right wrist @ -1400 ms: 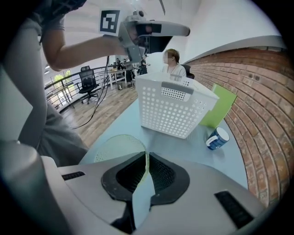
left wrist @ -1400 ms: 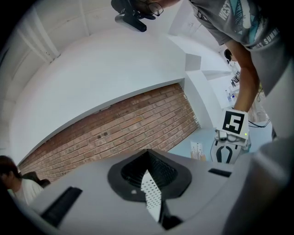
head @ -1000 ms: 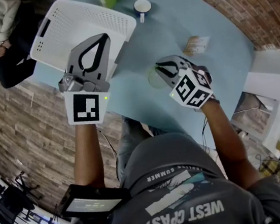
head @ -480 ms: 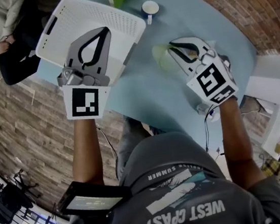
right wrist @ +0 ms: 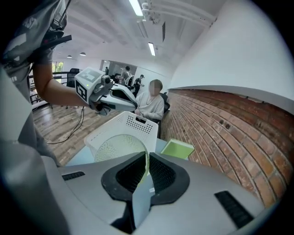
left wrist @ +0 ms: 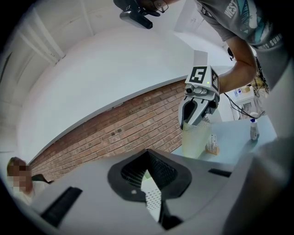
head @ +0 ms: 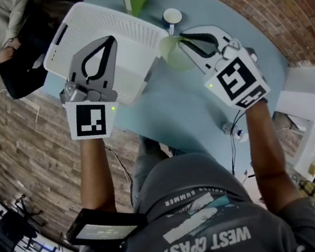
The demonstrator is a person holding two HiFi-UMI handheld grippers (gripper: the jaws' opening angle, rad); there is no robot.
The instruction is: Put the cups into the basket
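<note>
The left gripper (head: 109, 41) pinches the basket (head: 89, 23) wall; the right gripper (head: 184, 37), clamped on a green cup (head: 173, 58), hovers beside it; a white cup (head: 172, 15) sits farther off.

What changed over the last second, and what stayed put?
The right hand-held gripper, shut on the green cup, carried it away from the person to beside the basket. The left hand-held gripper stayed clamped on the rim of the basket; the mug stayed on the table.
</note>
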